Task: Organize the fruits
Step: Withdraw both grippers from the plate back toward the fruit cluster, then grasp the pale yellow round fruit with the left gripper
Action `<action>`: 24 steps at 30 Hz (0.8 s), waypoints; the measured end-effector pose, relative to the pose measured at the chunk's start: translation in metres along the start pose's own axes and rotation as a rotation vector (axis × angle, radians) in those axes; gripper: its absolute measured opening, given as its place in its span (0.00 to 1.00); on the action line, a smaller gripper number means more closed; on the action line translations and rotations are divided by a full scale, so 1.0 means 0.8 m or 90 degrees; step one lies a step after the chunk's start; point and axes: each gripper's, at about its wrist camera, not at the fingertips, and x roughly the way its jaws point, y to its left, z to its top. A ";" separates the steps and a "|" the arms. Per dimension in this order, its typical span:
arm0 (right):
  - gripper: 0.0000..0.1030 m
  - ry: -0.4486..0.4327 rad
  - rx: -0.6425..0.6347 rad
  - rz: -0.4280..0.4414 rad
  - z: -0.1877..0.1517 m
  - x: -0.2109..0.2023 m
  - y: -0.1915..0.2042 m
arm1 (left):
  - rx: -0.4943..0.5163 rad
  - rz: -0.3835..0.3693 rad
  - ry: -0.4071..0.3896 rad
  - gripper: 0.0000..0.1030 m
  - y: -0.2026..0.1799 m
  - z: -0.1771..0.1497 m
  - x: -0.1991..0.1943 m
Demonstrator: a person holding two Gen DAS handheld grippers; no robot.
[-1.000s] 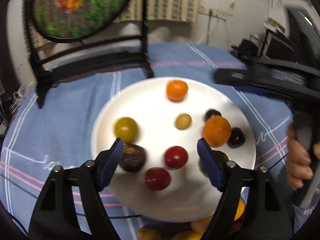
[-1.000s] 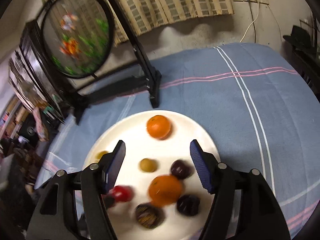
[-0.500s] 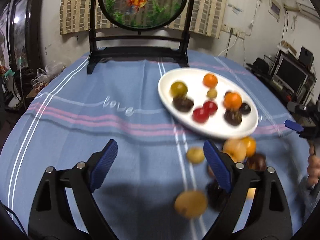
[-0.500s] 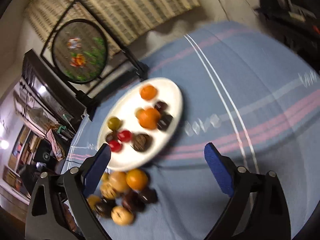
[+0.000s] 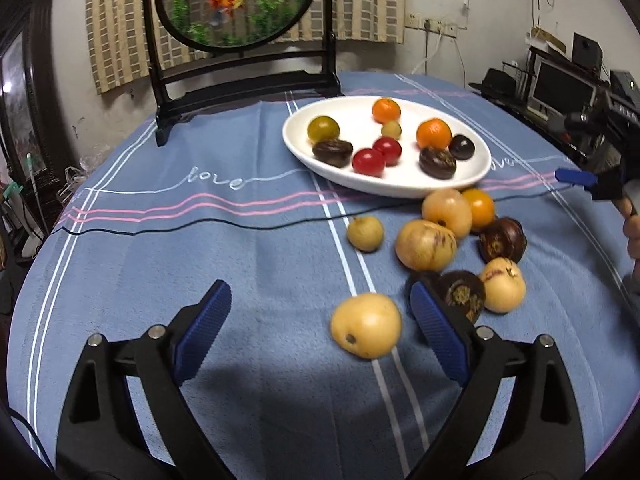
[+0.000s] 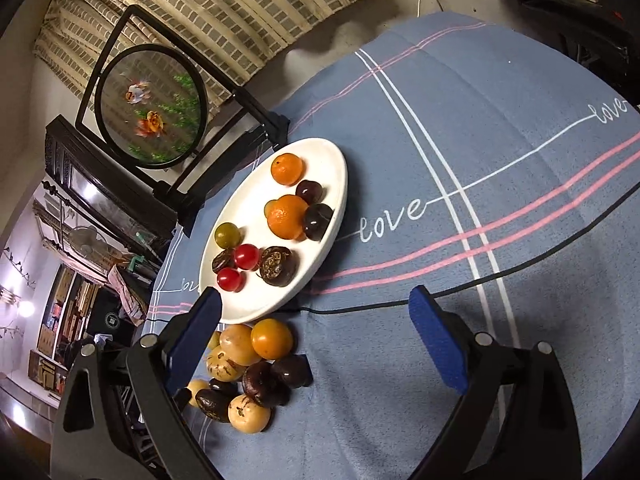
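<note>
Both tongs pulled back from plate (image 5: pixel 304 152), jaws wide.

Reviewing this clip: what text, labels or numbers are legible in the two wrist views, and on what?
"love": white script stitched on the tablecloth, left of the plate in the left view.
"love": again beside the plate in the right view.
"love": again at the cloth's far right edge.
Partly hidden script behind the right gripper's finger: unreadable.
Wall papers, shelf items: too small.

The left wrist view looks down across the tablecloth (image 5: pixel 240 240) from close above. The right wrist view is rolled sideways. Both share the white plate (image 5: pixel 304 152) (image 6: pixel 340 184).
</note>
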 end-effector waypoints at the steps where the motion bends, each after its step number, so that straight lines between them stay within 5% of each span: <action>1: 0.92 0.000 0.000 0.001 0.000 0.000 0.000 | -0.001 0.002 0.007 0.91 0.001 0.000 0.003; 5: 0.92 -0.006 0.003 0.000 0.002 -0.003 -0.002 | -0.042 0.016 0.023 0.94 0.019 0.000 0.009; 9: 0.92 -0.012 0.007 0.001 0.002 -0.005 -0.003 | -0.116 0.102 -0.010 0.94 0.055 0.005 0.000; 12: 0.92 -0.009 0.009 0.004 0.002 -0.005 -0.003 | -0.190 0.079 -0.016 0.94 0.082 0.001 -0.005; 24: 0.92 0.000 0.006 -0.002 -0.002 -0.001 -0.001 | -0.060 0.118 -0.019 0.94 0.038 0.007 0.007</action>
